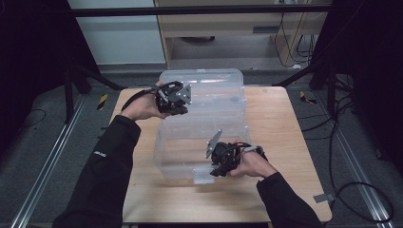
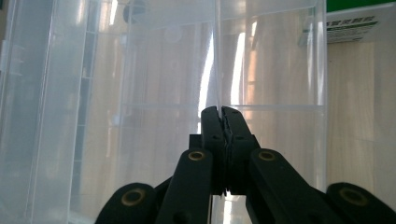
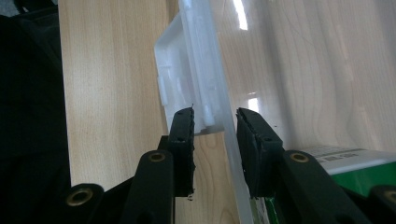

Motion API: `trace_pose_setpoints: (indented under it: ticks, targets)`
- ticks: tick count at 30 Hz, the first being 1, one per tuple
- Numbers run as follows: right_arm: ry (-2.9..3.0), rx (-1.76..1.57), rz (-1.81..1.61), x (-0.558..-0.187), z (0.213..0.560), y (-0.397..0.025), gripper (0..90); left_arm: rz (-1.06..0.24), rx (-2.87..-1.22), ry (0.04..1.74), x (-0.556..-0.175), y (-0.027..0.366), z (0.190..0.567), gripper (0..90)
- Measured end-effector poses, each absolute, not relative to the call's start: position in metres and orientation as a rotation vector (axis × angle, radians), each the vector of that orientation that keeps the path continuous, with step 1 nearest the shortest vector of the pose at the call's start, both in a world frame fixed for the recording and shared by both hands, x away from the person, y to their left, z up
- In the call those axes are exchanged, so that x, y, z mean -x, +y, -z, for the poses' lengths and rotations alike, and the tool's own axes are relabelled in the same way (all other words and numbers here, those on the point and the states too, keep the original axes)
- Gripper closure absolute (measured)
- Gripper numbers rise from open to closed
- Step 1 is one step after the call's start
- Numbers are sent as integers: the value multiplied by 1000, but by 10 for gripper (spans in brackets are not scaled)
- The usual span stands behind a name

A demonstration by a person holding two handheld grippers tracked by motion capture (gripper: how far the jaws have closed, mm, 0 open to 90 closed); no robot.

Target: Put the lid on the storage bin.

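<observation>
A clear plastic storage box (image 1: 190, 147) stands on the wooden table, its clear lid (image 1: 214, 90) swung up and back. My left gripper (image 1: 173, 98) is at the lid's left side. In the left gripper view the gripper (image 2: 219, 112) is shut on the lid's thin clear edge (image 2: 217, 60). My right gripper (image 1: 219, 164) is at the box's near wall, by the whitish latch (image 1: 204, 175). In the right gripper view the gripper (image 3: 215, 119) is open, its jaws standing either side of the clear wall (image 3: 231, 140), just below the latch (image 3: 184, 70).
A green and white labelled carton (image 3: 345, 165) lies past the clear wall; the left gripper view shows that carton (image 2: 359, 21) at the top right. Bare wooden table (image 1: 285, 137) surrounds the box. Dark stands and cables sit on the floor around the table.
</observation>
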State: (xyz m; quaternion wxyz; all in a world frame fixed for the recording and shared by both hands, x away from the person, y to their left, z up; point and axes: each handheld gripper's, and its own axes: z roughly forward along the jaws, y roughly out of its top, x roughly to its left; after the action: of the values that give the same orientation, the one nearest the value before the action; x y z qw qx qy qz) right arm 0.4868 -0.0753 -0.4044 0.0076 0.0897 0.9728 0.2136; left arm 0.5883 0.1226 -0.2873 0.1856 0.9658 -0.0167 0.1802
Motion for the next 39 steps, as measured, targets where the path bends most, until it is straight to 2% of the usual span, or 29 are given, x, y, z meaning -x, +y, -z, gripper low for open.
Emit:
trace_pose_setpoints:
  ticks: [28, 39]
  targets:
    - [3030, -260, -621, -483, 403, -72, 672, -493, -2687, -63, -539, 129, 292, 895]
    - [3024, -272, -611, -481, 402, -71, 668, -444, -2705, -50, -527, 131, 297, 894]
